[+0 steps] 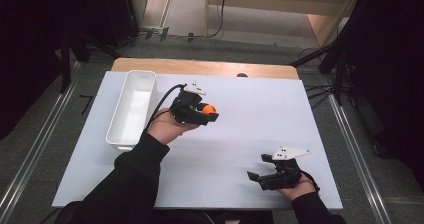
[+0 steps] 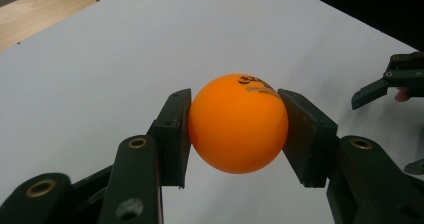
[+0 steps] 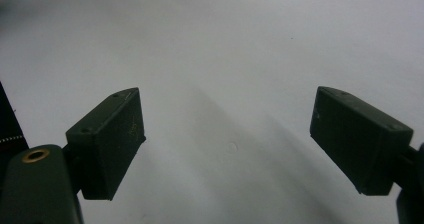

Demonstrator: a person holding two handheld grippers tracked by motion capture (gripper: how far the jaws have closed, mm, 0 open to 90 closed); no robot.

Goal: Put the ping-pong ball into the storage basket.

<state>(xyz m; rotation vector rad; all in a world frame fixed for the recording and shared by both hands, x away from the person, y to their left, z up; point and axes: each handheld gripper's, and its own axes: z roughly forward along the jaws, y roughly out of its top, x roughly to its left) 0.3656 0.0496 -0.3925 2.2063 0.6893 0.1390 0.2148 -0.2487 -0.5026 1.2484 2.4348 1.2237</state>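
Observation:
An orange ball (image 1: 209,108) with black print sits between the jaws of my left gripper (image 1: 210,112), which is shut on it a little above the white table top (image 1: 250,119). In the left gripper view both black pads press the sides of the ball (image 2: 238,123). My right gripper (image 1: 259,168) rests low near the table's front right, its jaws wide apart with only bare white surface between them. The right gripper (image 3: 227,144) is open. The far-off right gripper's jaw tips (image 2: 380,86) also show at the right edge of the left gripper view.
A long white bin (image 1: 131,109) stands on the left part of the table, just left of my left hand. A wooden strip (image 1: 200,67) runs along the table's far edge. Dark stands and cables flank the table on the floor.

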